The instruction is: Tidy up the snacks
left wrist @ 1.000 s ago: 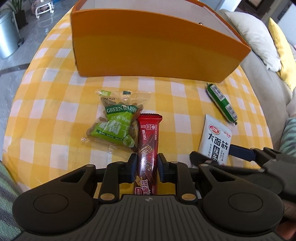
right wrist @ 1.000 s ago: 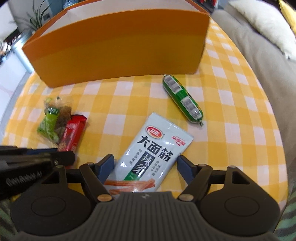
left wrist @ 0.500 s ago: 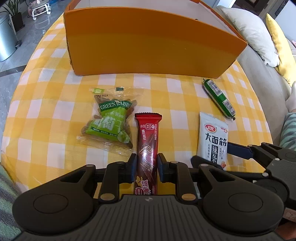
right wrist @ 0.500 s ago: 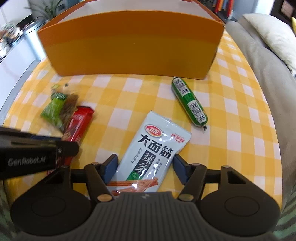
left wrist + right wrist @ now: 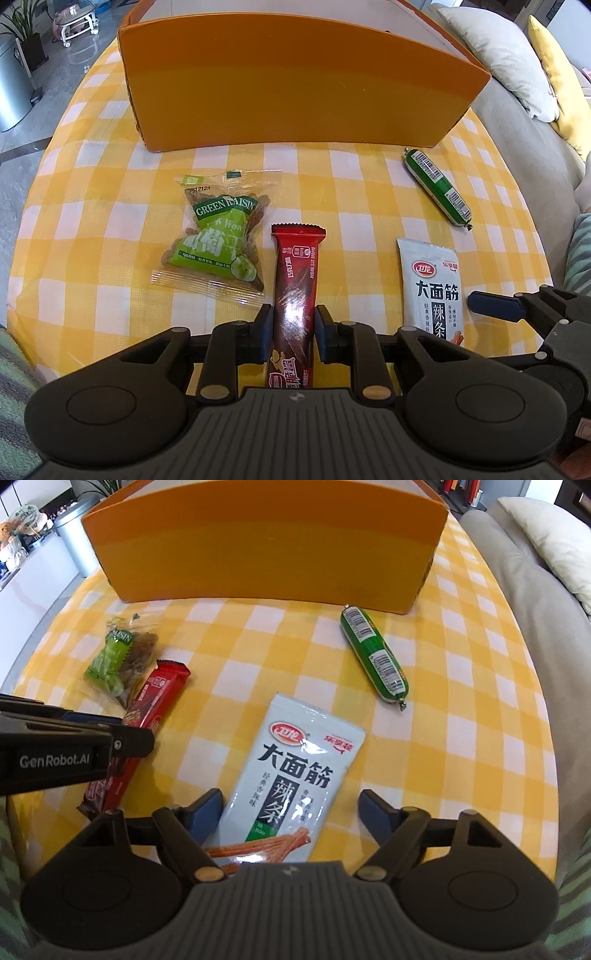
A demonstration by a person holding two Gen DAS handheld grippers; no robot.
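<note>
My left gripper (image 5: 293,325) is shut on a red chocolate bar (image 5: 295,291), also in the right wrist view (image 5: 147,709). My right gripper (image 5: 291,812) is open, its fingers either side of a white spicy-strip packet (image 5: 295,775), seen from the left too (image 5: 432,288). A green raisin bag (image 5: 218,240) lies left of the bar. A green sausage (image 5: 375,653) lies at the right. An orange box (image 5: 295,81) stands behind on the table.
The table has a yellow checked cloth (image 5: 92,221). A grey sofa with pillows (image 5: 509,48) runs along the right. A metal bin (image 5: 11,85) stands on the floor at the far left.
Both grippers have drawn back slightly from the orange box. The left stays shut on the red bar, now clear of the raisin bag. The right stays open around the white packet.
</note>
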